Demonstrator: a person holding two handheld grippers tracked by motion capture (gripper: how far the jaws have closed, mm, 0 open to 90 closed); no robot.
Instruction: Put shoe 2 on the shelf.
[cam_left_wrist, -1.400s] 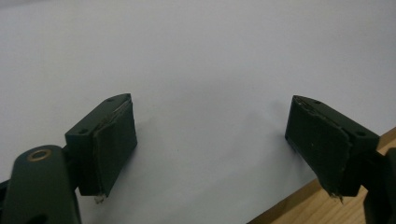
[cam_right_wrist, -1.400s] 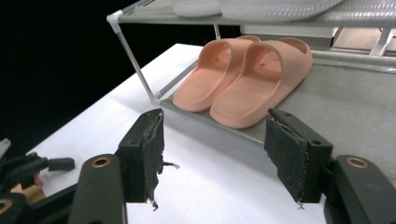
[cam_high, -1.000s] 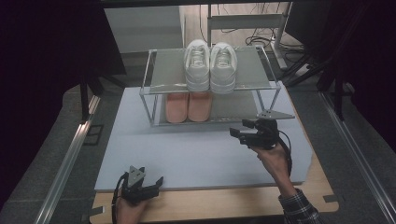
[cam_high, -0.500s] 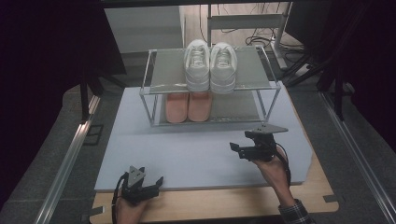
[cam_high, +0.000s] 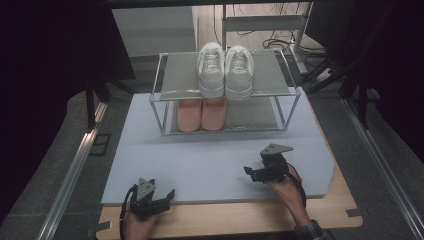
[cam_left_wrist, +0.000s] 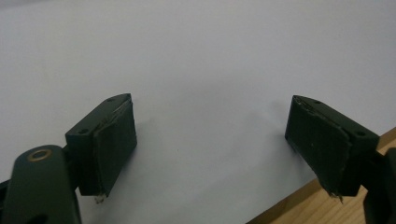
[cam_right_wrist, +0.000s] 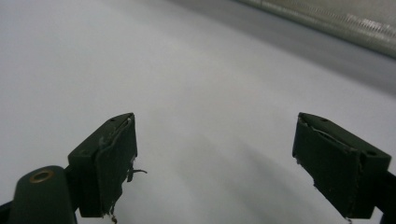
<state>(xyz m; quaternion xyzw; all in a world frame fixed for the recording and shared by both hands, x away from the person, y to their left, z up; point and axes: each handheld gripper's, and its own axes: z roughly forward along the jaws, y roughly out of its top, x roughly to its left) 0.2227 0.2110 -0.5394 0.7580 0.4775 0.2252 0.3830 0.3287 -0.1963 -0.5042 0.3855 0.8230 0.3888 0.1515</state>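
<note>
The right gripper (cam_high: 252, 173) rests low over the pale grey mat (cam_high: 210, 160) near its front right area, held in the person's right hand (cam_high: 285, 182). Its jaws have just been opening and now stand wide apart with nothing between them, as the right gripper view (cam_right_wrist: 215, 163) confirms: bare mat lies between the two black pads. The left gripper (cam_high: 161, 199) sits at the front left edge of the mat, well apart from the right one, also with jaws spread and empty; in the left gripper view (cam_left_wrist: 210, 149) the mat edge and a strip of the wooden counter (cam_left_wrist: 327, 210) lie below its right jaw. Farther back on the mat stands a two-tier shoe rack (cam_high: 165, 95). A pair of white shoes (cam_high: 225, 70) sits side by side on its upper shelf, and a pair of pink shoes (cam_high: 200, 114) on the lower shelf directly beneath.
</note>
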